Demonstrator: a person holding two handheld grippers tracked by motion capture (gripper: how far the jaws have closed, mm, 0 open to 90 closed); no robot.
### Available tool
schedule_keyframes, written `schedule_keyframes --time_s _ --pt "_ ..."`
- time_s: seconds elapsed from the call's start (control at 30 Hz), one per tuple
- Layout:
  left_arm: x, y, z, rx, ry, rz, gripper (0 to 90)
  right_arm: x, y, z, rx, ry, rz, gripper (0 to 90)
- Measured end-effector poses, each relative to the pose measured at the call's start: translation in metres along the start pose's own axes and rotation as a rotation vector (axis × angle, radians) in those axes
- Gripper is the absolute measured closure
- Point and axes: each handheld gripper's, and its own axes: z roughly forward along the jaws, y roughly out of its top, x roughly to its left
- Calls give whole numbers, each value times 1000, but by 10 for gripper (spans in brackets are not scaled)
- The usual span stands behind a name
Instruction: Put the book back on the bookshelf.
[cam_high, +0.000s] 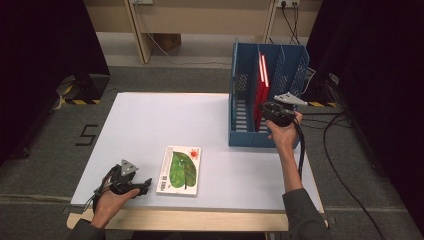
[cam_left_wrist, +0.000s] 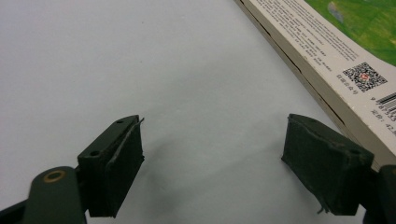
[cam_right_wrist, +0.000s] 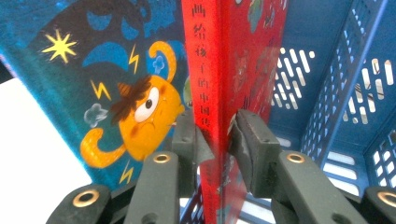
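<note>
One red book (cam_right_wrist: 219, 93) in right tool (cam_right_wrist: 219, 140)

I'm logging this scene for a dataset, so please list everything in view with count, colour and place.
table: one, white top with a wooden front edge, centre of the high view
file rack: one, blue, perforated walls, on the table's far right part
red book: one, red, upright in the rack
picture book: one, green leaf on a white cover, flat on the table near the front
cables: several, black, on the grey floor at right
left gripper: one, black, fingers apart over bare table beside the picture book
right gripper: one, black, fingers pressed on the red book's spine
</note>
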Motion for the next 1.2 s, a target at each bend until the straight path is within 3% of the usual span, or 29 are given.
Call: schedule_keyframes --time_s 0.3,0.43,0.73,1.2 --pt "0 0 0 -4 1 -1 190 -2 0 2 11 0 -7 700" --pt "0 0 0 -2 -1 -2 188 -1 -4 -3 39 -1 -75 743" --pt "0 0 0 -1 -1 -5 186 -3 -4 -5 47 20 -103 765" --pt "0 0 1 -6 1 -4 188 -9 1 6 67 31 -69 767"
